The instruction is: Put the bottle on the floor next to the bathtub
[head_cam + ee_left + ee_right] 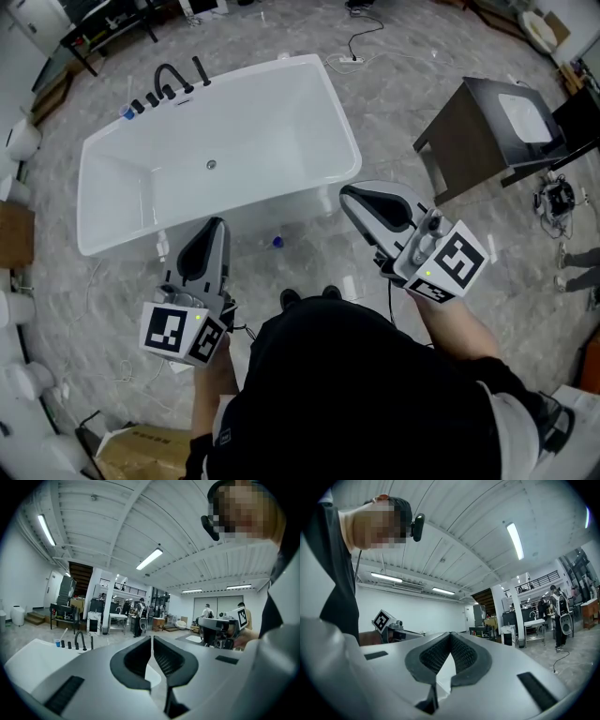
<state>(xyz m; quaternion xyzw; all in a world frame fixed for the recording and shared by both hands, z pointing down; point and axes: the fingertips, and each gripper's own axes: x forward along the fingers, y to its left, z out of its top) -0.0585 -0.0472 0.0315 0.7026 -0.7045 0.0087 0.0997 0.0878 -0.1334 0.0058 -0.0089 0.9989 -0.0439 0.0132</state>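
Note:
The white bathtub stands on the grey marble floor, with a black faucet on its far rim. A small object with a blue top, possibly the bottle, stands on the floor just in front of the tub's near side. My left gripper hovers over the floor by the tub's near left side, its jaws shut and empty. My right gripper is held off the tub's near right corner, also shut with nothing in it.
A blue cup sits on the tub rim by the faucet. A small white item lies against the tub's base. A dark cabinet with a basin stands at the right. Cables and white fixtures lie around.

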